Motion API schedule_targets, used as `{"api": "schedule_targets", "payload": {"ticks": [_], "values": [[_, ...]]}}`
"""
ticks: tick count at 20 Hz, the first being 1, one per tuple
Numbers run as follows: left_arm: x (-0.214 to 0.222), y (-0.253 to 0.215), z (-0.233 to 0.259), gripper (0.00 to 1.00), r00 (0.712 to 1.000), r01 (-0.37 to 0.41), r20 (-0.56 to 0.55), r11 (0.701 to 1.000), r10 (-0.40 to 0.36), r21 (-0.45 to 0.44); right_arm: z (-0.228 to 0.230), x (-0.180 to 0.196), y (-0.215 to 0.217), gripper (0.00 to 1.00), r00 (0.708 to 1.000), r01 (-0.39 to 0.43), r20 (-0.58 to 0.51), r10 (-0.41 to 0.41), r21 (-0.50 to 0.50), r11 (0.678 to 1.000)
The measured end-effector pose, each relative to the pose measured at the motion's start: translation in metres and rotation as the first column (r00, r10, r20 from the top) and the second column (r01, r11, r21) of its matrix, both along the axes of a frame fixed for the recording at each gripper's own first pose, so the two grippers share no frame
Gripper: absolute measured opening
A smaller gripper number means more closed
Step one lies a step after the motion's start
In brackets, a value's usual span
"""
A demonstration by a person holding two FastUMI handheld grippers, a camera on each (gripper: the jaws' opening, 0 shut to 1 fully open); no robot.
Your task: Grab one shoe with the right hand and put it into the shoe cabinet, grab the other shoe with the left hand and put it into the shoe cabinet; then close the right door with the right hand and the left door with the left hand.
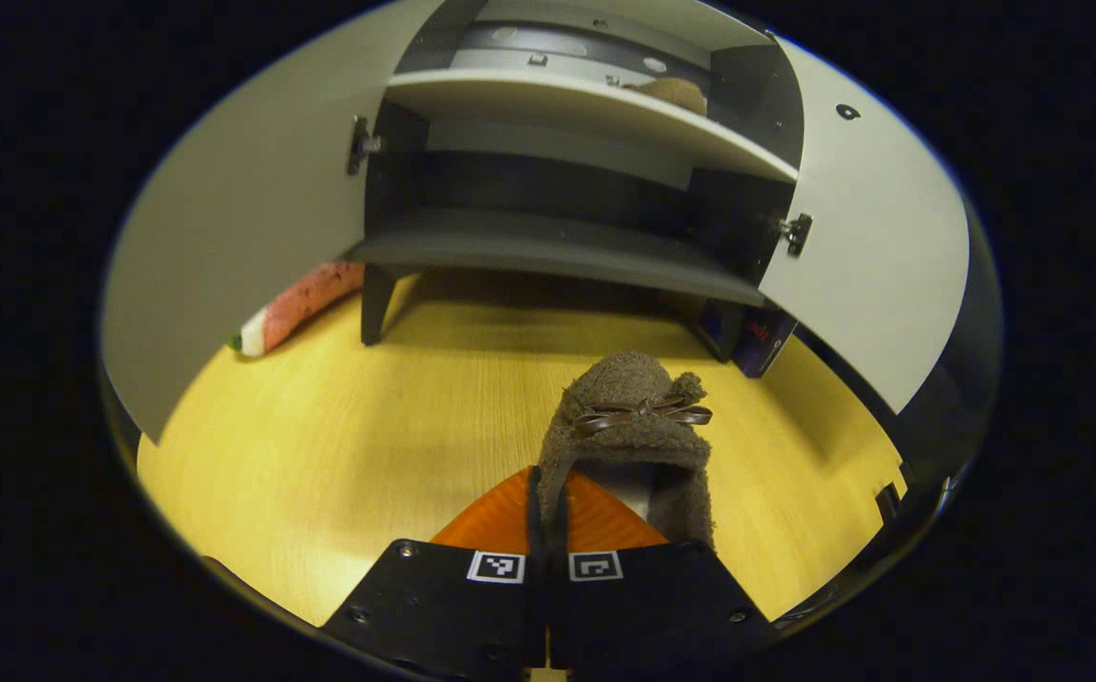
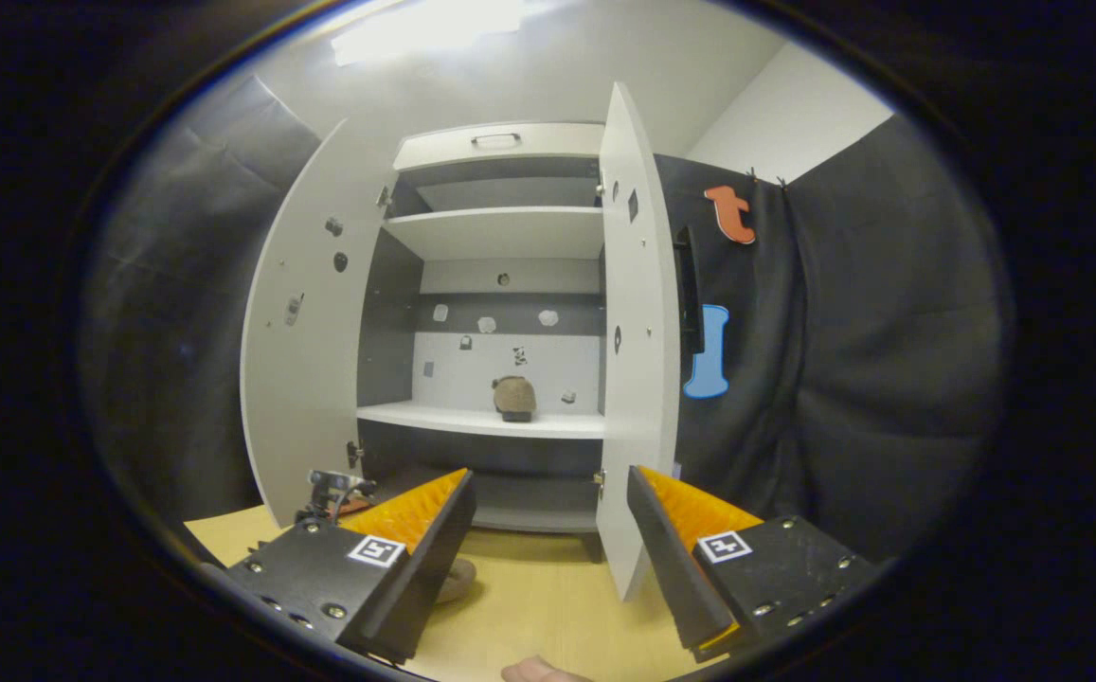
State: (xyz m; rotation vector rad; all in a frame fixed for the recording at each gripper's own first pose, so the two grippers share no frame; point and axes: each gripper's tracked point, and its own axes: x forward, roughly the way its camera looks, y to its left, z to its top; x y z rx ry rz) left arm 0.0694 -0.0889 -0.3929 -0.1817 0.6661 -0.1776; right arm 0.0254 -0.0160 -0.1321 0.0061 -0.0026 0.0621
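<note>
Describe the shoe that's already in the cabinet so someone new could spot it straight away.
Find the white shoe cabinet with both doors open. On its white shelf sits one fuzzy brown shoe, alone toward the right. Its twin is outside the cabinet, over the wooden floor, gripped by the left tool.

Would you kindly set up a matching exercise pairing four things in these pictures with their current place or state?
Column one:
1. brown shoe with a bow
2. other brown shoe
3. right tool
4. right cabinet door

Column two:
A. resting on a white shelf inside the cabinet
B. swung open
C. pinched at its edge between the fingers of the left tool, above the yellow wooden floor
D. fingers apart, holding nothing

Right pairs: 1-C, 2-A, 3-D, 4-B
</note>
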Motion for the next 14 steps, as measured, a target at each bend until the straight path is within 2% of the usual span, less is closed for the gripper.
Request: {"api": "schedule_targets", "payload": {"ticks": [2,5,9,14], "values": [[0.002,0.008,0.045,0.03,0.993,-0.030,0.119,0.999,0.027,0.021,0.001,0.003,-0.002,0.96,1.000,0.019,0.008,-0.019,-0.013,1.000],[0.003,0.023,0.114,0.02,0.961,-0.080,0.265,0.997,0.079,-0.007,0.004,-0.001,-0.004,0.94,0.999,0.028,0.021,-0.028,-0.009,1.000],[0.006,0.039,0.189,0.02,0.919,-0.101,0.377,0.994,0.110,-0.045,0.010,-0.015,0.000,0.96,0.999,0.036,0.025,-0.037,0.009,0.999],[0.037,0.053,0.267,0.02,0.862,-0.132,0.494,0.991,0.118,-0.007,0.014,-0.018,0.003,0.96,0.998,0.034,0.044,-0.036,0.041,0.999]]}}
